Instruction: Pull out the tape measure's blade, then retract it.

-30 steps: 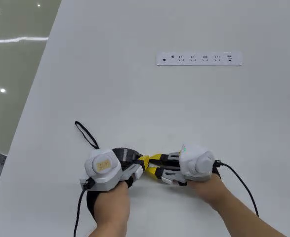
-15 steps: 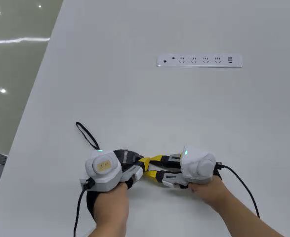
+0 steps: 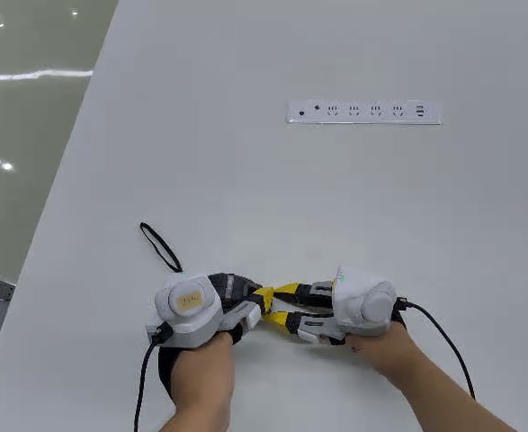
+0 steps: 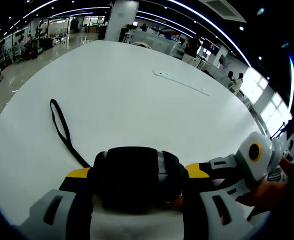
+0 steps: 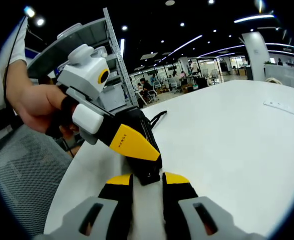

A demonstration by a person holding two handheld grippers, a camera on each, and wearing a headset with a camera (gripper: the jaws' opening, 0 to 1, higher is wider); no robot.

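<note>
The black tape measure (image 3: 230, 288) rests on the white table (image 3: 272, 198), and my left gripper (image 3: 244, 299) is shut on its case. In the left gripper view the case (image 4: 136, 175) sits between the yellow-tipped jaws. Its black wrist strap (image 3: 160, 246) trails away to the upper left. My right gripper (image 3: 278, 306) comes in from the right with its jaws facing the case. In the right gripper view those jaws (image 5: 147, 181) are closed on a small black end at the mouth of the tape measure (image 5: 136, 125). No length of blade can be seen.
A white power strip (image 3: 364, 112) lies far back on the table. The table's left edge (image 3: 61, 193) drops to a glossy floor. A black cable (image 3: 439, 333) runs off the right gripper and another hangs from the left. A mesh chair (image 5: 21, 180) stands beside the table.
The right gripper has edged slightly to the right, away from the left one. The left gripper and the case have held still. The head camera has tilted a little.
</note>
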